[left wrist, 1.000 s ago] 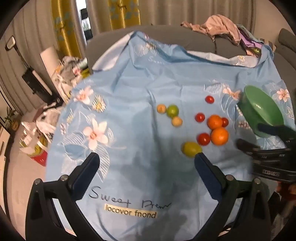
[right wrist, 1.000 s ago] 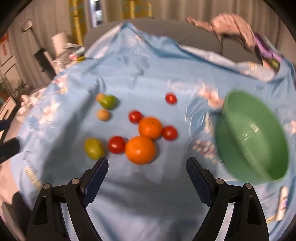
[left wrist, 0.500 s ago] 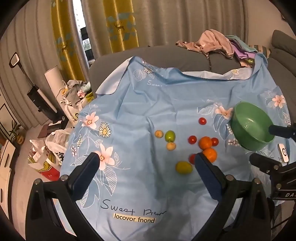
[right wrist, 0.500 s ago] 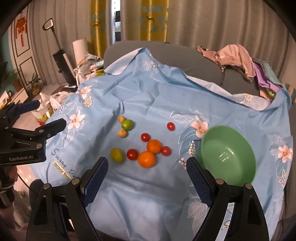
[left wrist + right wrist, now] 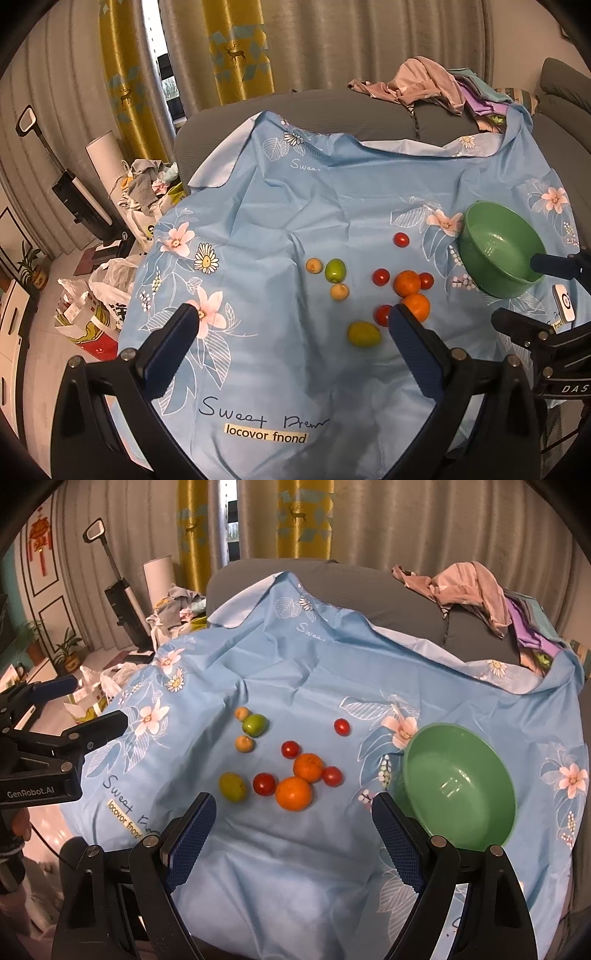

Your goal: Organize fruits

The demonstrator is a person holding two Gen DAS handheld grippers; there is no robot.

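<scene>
Fruits lie loose on a light blue flowered cloth: two oranges, several red tomatoes, a green fruit, a yellow-green fruit and two small tan fruits. An empty green bowl stands to their right. My left gripper is open and empty, held above the cloth's near left. My right gripper is open and empty, just in front of the oranges.
The cloth covers a grey sofa with a pile of clothes on its back. A small white device lies near the bowl. Bags and clutter sit on the floor at left, with a vacuum and curtains behind.
Both grippers have pulled back and up from the fruits, so the view widened. Both stayed open. The fruits and bowl have not moved.
</scene>
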